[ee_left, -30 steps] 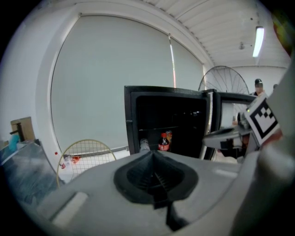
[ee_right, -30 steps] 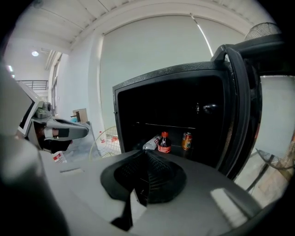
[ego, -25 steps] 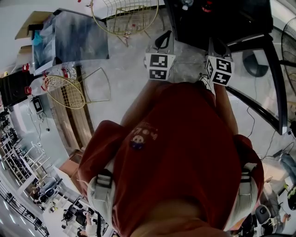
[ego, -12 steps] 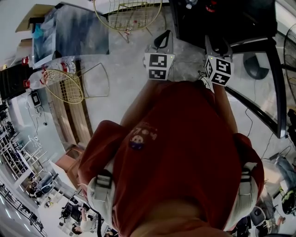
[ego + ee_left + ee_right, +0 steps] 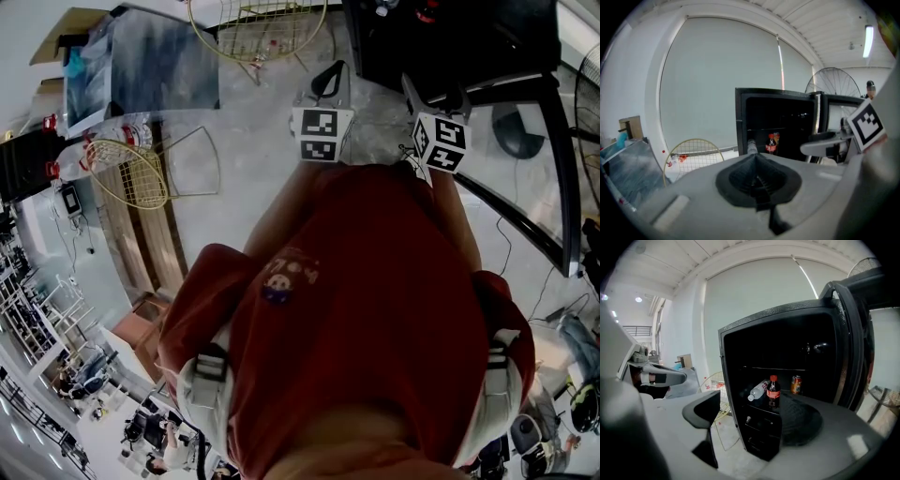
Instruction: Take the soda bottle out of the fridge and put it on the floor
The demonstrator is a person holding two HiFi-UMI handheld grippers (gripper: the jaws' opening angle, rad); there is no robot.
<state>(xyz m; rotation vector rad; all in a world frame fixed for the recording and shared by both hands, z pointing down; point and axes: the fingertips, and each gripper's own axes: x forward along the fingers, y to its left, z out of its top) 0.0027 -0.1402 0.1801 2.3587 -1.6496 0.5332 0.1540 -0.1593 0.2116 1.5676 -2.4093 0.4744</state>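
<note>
Your left tool [image 5: 756, 159] had its jaws pressed together with nothing between them. It was held up in the air, pointing towards the black fridge [image 5: 740, 122], which stood ahead of it and a little to its right, well apart from the tips.

Your right tool [image 5: 752, 416] had its jaws opening, already spread wide, and it gripped nothing. Through the gap between the jaws you looked straight into the fridge, whose door [image 5: 855, 343] hung open on the tool's right.

On the shelf inside, ahead of that tool, lay a clear plastic water bottle [image 5: 758, 390] on its side. Just to its right stood the red-capped dark soda bottle [image 5: 773, 392], upright. Further right, towards the back, was an orange drink can [image 5: 796, 384].

So the task was hardly begun. The fridge was open, which was the only part done, and the soda bottle was not yet touched by either tool. Reaching in, closing on the bottle without knocking the water bottle beside it, lifting it out and setting it on the grey concrete floor [image 5: 729, 439] below the tools were, by my judgement, all left to do.
</note>
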